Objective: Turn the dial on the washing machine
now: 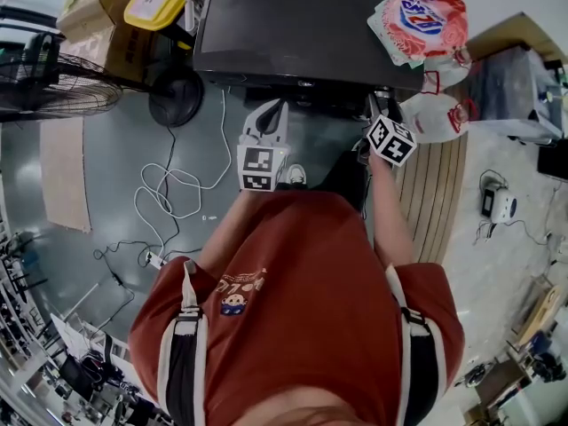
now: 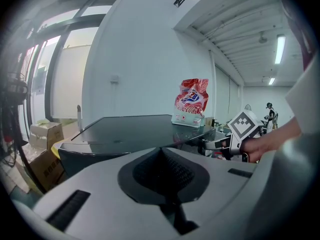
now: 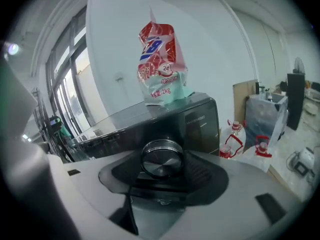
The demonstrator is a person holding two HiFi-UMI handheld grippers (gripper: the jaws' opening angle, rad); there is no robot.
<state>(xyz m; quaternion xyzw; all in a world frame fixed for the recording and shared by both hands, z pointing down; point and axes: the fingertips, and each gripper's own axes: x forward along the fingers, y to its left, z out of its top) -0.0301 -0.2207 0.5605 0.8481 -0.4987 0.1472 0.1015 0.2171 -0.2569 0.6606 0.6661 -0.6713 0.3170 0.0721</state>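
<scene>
Brushed metal shows between the jaws of the right gripper [image 3: 161,171]: they are clamped on the round dial [image 3: 161,158], one dark pad against each side of it. The dial sits on the front of the washing machine [image 3: 192,121], high up and near its right corner. On the machine's dark, glossy lid, above the dial, a red and white detergent bag [image 3: 161,64] stands upright. To the right of the machine, low down, are clear plastic bottles [image 3: 235,133] with red handles.

The left gripper [image 2: 161,170] has its jaws closed together, pads meeting with nothing between them. It is held in front of the machine's left part, apart from it. From its view a hand [image 2: 265,143] holds the other gripper at the machine's front, with the marker cube [image 2: 245,125] above the knuckles.

From the head view, both grippers point at the machine's front edge, the left one [image 1: 269,122] pale grey and the right one half hidden under the lid's edge. The person wears a rust-red shirt [image 1: 302,309]. On the grey floor a white cable [image 1: 169,189] lies in loops. A fan [image 1: 53,82] and cardboard boxes [image 1: 98,7] are left of the machine.
</scene>
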